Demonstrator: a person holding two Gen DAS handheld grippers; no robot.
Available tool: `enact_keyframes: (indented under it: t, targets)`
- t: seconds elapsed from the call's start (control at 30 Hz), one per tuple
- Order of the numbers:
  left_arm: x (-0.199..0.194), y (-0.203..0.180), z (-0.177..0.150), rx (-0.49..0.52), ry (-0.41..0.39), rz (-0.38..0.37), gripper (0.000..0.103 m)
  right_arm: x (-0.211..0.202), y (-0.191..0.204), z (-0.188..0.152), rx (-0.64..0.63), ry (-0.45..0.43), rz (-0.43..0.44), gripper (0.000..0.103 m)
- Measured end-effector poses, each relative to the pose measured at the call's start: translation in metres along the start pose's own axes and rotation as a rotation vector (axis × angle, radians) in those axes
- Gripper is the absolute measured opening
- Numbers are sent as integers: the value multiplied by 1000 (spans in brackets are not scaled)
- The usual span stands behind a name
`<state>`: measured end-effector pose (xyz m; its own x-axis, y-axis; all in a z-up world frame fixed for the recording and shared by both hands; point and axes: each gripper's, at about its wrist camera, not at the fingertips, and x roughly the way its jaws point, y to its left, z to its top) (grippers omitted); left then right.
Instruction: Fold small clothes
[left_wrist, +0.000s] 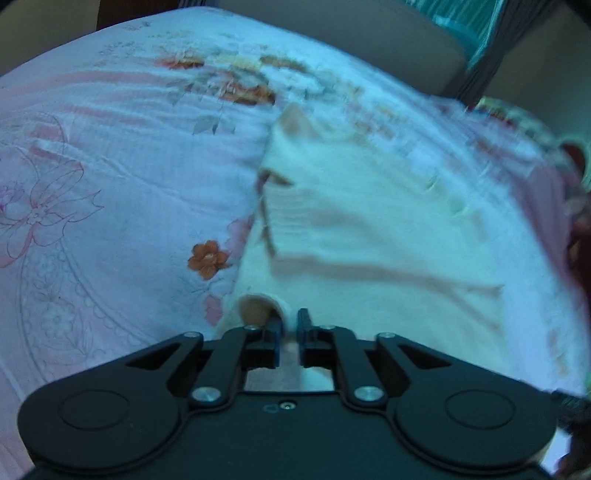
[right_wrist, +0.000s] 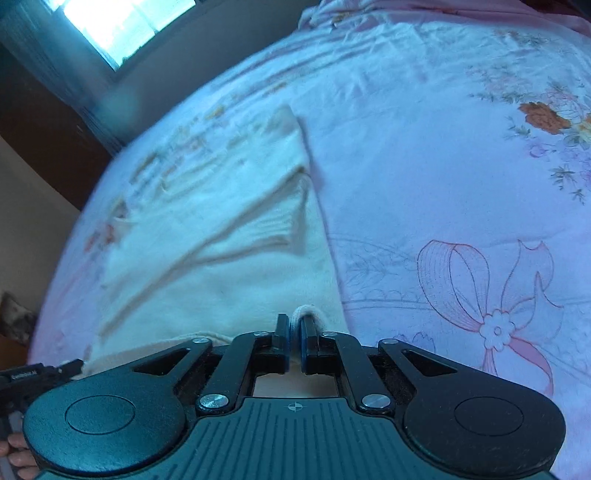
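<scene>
A small cream knitted garment lies on the floral bedsheet, with a ribbed sleeve folded across its body. My left gripper is shut on the garment's near edge at its left corner. In the right wrist view the same garment spreads left of centre. My right gripper is shut on its near edge at the right corner. Both views are motion blurred.
The bed is covered by a pale pink sheet with flower and bow prints. A headboard or wall rises behind the bed. A window and dark furniture lie beyond the bed's left edge. The other gripper's tip shows at lower left.
</scene>
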<state>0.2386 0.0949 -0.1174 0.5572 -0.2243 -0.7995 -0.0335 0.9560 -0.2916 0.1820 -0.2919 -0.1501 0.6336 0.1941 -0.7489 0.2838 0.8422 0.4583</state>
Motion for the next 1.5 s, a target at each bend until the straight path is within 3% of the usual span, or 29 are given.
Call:
enact_keyframes:
  t: [0.1, 0.13, 0.17, 0.23, 0.37, 0.63, 0.73, 0.8, 0.93, 1.03, 1.07, 1.1, 1.13, 1.23, 1.4, 1.5]
  targets:
    - [-2, 1, -5, 46, 12, -10, 19, 2, -4, -2, -15, 5, -6, 7]
    - [-8, 2, -6, 51, 6, -26, 26, -1, -5, -2, -22, -2, -6, 17]
    - [-14, 4, -7, 59, -1, -28, 29, -4, -5, 0, -27, -15, -9, 41]
    - [-24, 7, -7, 82, -19, -7, 30, -14, -7, 2, -28, -63, -16, 65]
    - [-33, 7, -8, 156, -49, 60, 30, -26, 6, 2, -108, -120, -50, 64]
    - [-11, -11, -4, 292, -52, 91, 30, -10, 29, -19, -297, -107, -110, 64]
    - [0, -17, -3, 346, -41, 92, 29, -4, 28, -16, -321, -98, -110, 48]
    - [6, -19, -3, 376, -32, 91, 27, 2, 27, -10, -327, -93, -113, 48]
    - [12, -19, -4, 405, -14, 60, 17, 17, 27, -3, -350, -56, -73, 48]
    - [9, -19, -7, 419, -25, 54, 8, 30, 29, -5, -410, -26, -97, 48]
    - [8, -18, -8, 413, -30, 48, 7, 32, 29, -6, -423, -20, -94, 42]
    - [6, -17, -8, 406, -35, 39, 6, 32, 29, -7, -432, -15, -80, 30]
    - [3, -16, -8, 398, -40, 30, 6, 32, 30, -7, -448, -2, -68, 6]
    - [-6, -17, -6, 389, -63, -10, 5, 27, 30, -9, -451, 1, -33, 5]
    - [-1, -17, 10, 342, -107, 17, 3, 15, 25, 4, -350, -113, -46, 4]
    - [20, -16, 10, 350, -49, 63, 5, 31, 20, 9, -328, -58, -58, 5]
